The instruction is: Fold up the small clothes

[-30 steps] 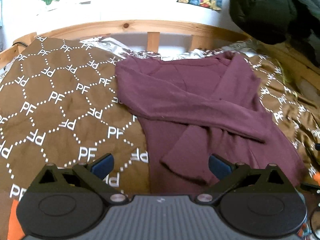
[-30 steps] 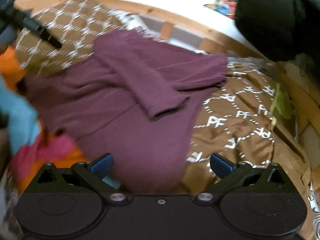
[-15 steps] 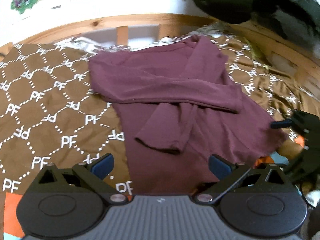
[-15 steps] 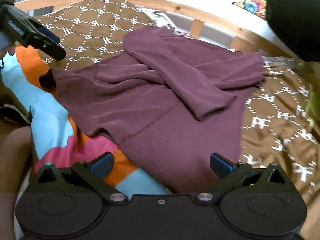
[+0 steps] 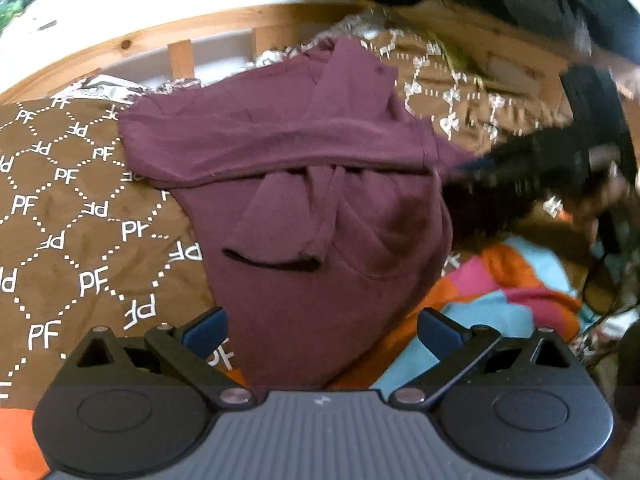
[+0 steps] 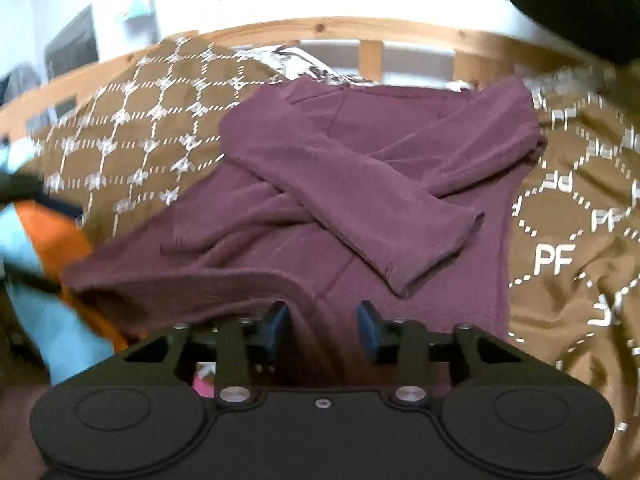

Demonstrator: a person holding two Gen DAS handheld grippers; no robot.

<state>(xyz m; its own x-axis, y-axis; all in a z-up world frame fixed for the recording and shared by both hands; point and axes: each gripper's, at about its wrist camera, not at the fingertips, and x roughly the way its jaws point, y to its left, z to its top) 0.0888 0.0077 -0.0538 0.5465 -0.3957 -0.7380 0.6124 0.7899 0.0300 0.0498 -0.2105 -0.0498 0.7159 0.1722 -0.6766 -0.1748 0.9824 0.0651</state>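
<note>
covering the bed, a brown pf-print blanket [image 5: 60,220] carries the maroon top [image 5: 320,208], sleeves crossed over its chest, hem lapping a striped blanket [image 5: 500,292]. left gripper [image 5: 320,330] spread wide over the hem; right gripper [image 6: 322,330] narrowed, fabric between its fingertips, grip uncertain.

In front of me the maroon shirt [image 5: 304,184] [image 6: 360,184] lies flat on the bed, both long sleeves crossed over its front.
</note>
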